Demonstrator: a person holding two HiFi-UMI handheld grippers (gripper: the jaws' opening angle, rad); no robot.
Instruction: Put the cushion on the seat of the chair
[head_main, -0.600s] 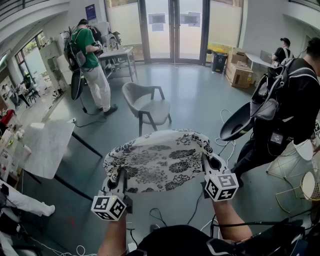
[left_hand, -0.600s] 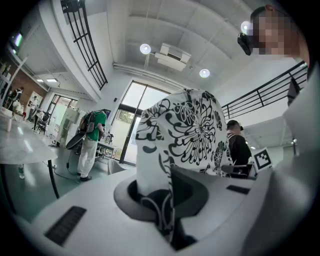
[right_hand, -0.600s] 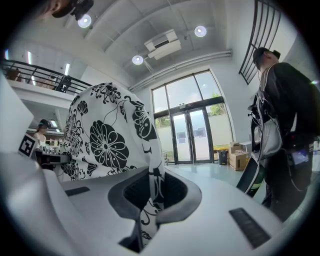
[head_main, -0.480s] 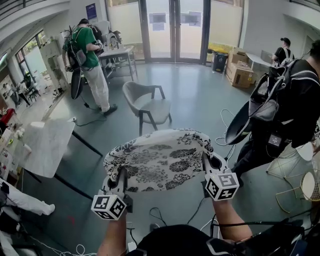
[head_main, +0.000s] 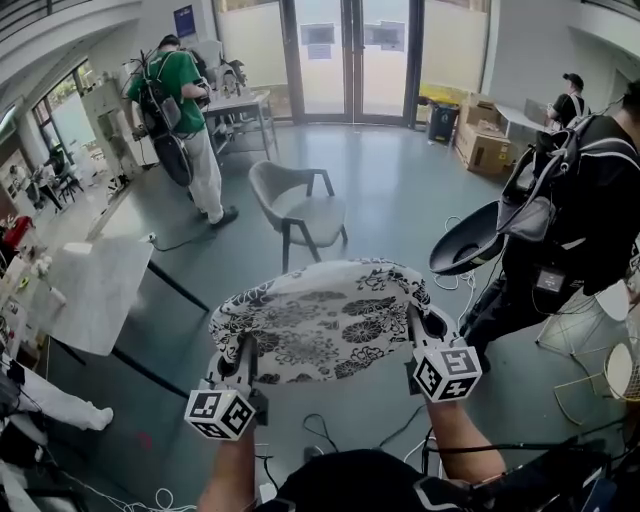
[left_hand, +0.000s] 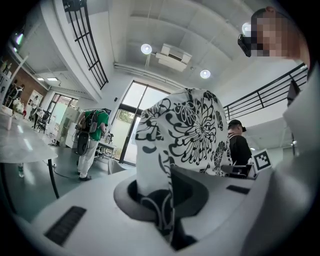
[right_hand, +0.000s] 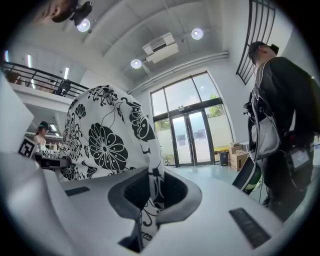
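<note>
A white cushion with black flower print (head_main: 320, 320) hangs in the air, held flat between my two grippers. My left gripper (head_main: 243, 352) is shut on its near left edge, and in the left gripper view the cloth (left_hand: 182, 135) is pinched in the jaws. My right gripper (head_main: 413, 322) is shut on the right edge, the cloth (right_hand: 107, 140) rising out of its jaws. The grey chair (head_main: 300, 212) with dark legs stands on the floor beyond the cushion, its seat bare.
A person in a green shirt (head_main: 180, 120) stands by a table at the back left. A person in black (head_main: 570, 230) with a dark dish stands close on the right. A white table (head_main: 85, 290) is at the left. Cables lie on the floor.
The cushion and both grippers keep their places. The person in green has stepped right, and the dark dish held by the person in black has swung lower and leftward.
</note>
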